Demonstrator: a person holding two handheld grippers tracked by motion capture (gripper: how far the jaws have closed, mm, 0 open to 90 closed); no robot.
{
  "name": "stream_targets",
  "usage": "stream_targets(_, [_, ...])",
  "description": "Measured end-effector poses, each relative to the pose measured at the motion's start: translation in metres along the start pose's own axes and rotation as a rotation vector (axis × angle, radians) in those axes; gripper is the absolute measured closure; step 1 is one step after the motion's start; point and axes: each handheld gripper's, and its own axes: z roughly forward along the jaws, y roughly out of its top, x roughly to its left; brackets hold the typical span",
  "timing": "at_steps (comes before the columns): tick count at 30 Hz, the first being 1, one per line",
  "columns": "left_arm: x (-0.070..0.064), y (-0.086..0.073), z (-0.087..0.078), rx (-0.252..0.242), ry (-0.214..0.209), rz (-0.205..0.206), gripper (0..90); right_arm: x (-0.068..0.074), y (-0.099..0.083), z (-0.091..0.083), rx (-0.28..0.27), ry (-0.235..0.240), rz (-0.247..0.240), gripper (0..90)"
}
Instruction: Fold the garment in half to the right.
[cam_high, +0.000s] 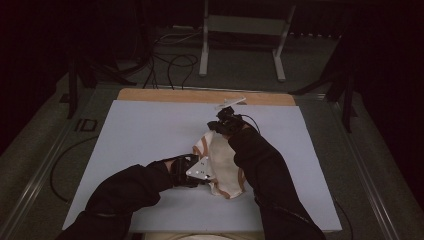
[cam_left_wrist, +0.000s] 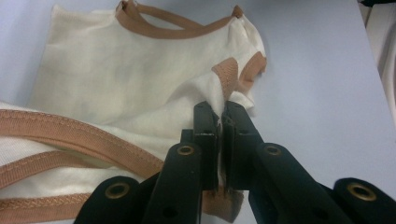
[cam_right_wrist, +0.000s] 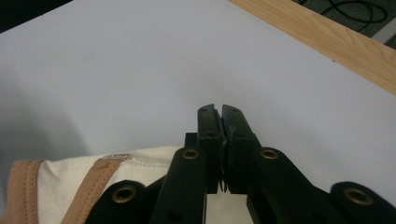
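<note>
**Here, both tools pinched tight on the garment**

My left tool (cam_left_wrist: 220, 116) is clenched on a fold of the cream garment (cam_left_wrist: 126, 88) near its tan trim. My right tool (cam_right_wrist: 219, 114) is clamped on cloth too, its grip point hard to make out. The garment lies mid-desk (cam_high: 150, 130), crumpled between both tools.

You are looking at a pale blue mat (cam_high: 150, 135) lying flat over the table, with a strip of bare wooden tabletop (cam_high: 165, 95) showing along its far edge. Beyond it, black cables (cam_high: 170, 65) are looping across the grey floor, and a white metal stand (cam_high: 242, 35) is standing there on two legs. Dark curtains (cam_high: 45, 50) are hanging around the space.
</note>
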Motion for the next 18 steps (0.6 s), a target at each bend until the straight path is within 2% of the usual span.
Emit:
stream_targets(7, [0.001, 0.009, 0.008, 0.017, -0.028, 0.011, 85.8, -0.006, -0.009, -0.010, -0.010, -0.005, 0.017, 87.8])
stream_targets(10, [0.002, 0.010, 0.012, 0.009, -0.041, -0.011, 85.8, -0.010, -0.015, -0.014, -0.017, -0.013, 0.024, 87.8])
stream_targets(18, [0.004, 0.018, 0.022, 0.008, -0.051, -0.015, 85.7, -0.020, -0.029, -0.018, -0.014, -0.015, 0.055, 87.8])
